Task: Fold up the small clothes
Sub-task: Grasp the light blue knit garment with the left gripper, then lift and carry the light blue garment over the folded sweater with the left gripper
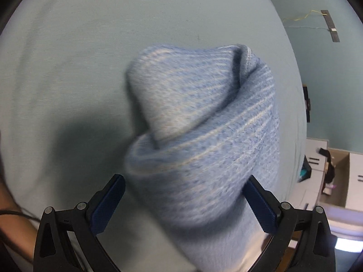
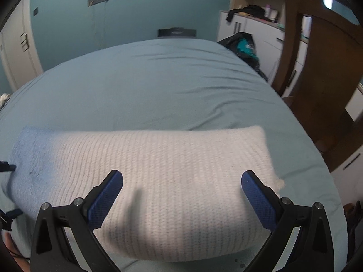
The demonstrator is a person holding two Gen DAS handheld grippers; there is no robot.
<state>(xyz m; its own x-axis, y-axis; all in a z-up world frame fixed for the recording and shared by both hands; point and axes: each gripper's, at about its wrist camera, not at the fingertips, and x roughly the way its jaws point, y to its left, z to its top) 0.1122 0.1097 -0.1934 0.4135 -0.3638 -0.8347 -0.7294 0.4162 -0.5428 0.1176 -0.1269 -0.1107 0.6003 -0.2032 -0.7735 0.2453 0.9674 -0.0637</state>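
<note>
L gripper [image 1: 181,201]: jaws wide apart, blue knit [image 1: 204,136] bunched and twisted between them, touching the R pad [image 1: 261,206], clear of the L pad; not clamped. Knit is motion-blurred, so can't tell if it's lifted or resting on the bed [image 1: 79,56].
R gripper [image 2: 181,195]: jaws wide apart, holding nothing, over the knit [image 2: 158,181] lying flat across near part of bed [image 2: 158,79]; looks white here, blue at L end.
Containers: cardboard box [image 1: 340,181] far R in L view, contents unclear. Black bag [image 2: 242,45] beside bed's far R corner, teal item showing in it.
</note>
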